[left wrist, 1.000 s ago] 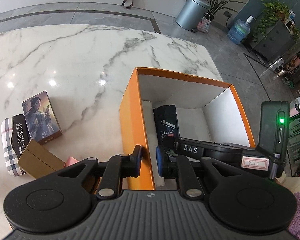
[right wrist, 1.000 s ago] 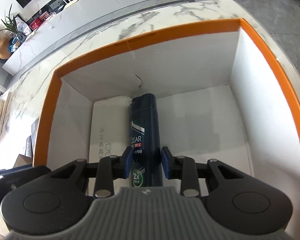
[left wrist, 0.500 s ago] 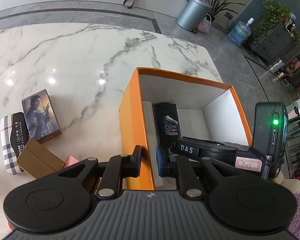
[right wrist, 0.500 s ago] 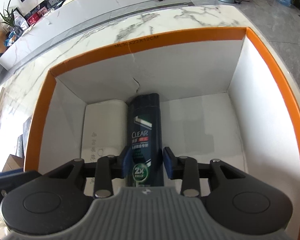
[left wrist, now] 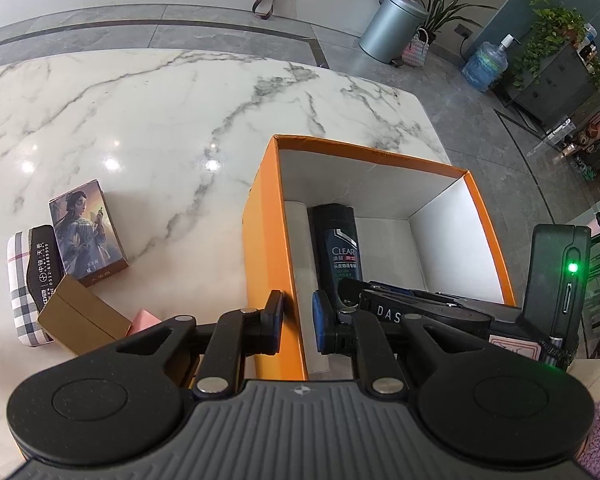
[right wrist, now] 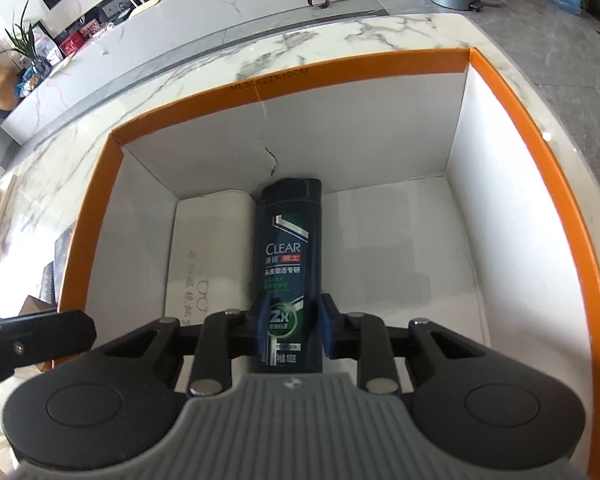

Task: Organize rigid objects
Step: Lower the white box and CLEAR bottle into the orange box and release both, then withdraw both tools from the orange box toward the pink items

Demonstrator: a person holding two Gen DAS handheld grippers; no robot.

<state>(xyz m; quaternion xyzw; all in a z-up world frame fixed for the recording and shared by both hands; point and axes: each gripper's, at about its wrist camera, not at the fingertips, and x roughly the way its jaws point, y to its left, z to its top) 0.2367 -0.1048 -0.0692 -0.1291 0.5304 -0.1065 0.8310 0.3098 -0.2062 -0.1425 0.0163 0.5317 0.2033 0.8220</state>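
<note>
An orange box [left wrist: 272, 240] with white inside stands on the marble table; it also shows in the right wrist view [right wrist: 340, 66]. My left gripper [left wrist: 298, 320] is shut on its left wall near the front corner. My right gripper [right wrist: 292, 324] is shut on a dark CLEAR shampoo bottle [right wrist: 288, 256] and holds it lengthwise inside the box beside a white box [right wrist: 208, 248]. The bottle [left wrist: 342, 248] and the right gripper [left wrist: 420, 312] also show in the left wrist view.
Left of the orange box lie a picture box [left wrist: 86, 232], a plaid case with a black item [left wrist: 28, 280], a brown carton [left wrist: 80, 320] and a pink piece [left wrist: 144, 320]. The table's far edge borders grey floor with a bin [left wrist: 392, 28].
My right gripper has drawn back and up with the bottle still in its grip, so more of the box shows. My left gripper keeps hold of the box wall.
</note>
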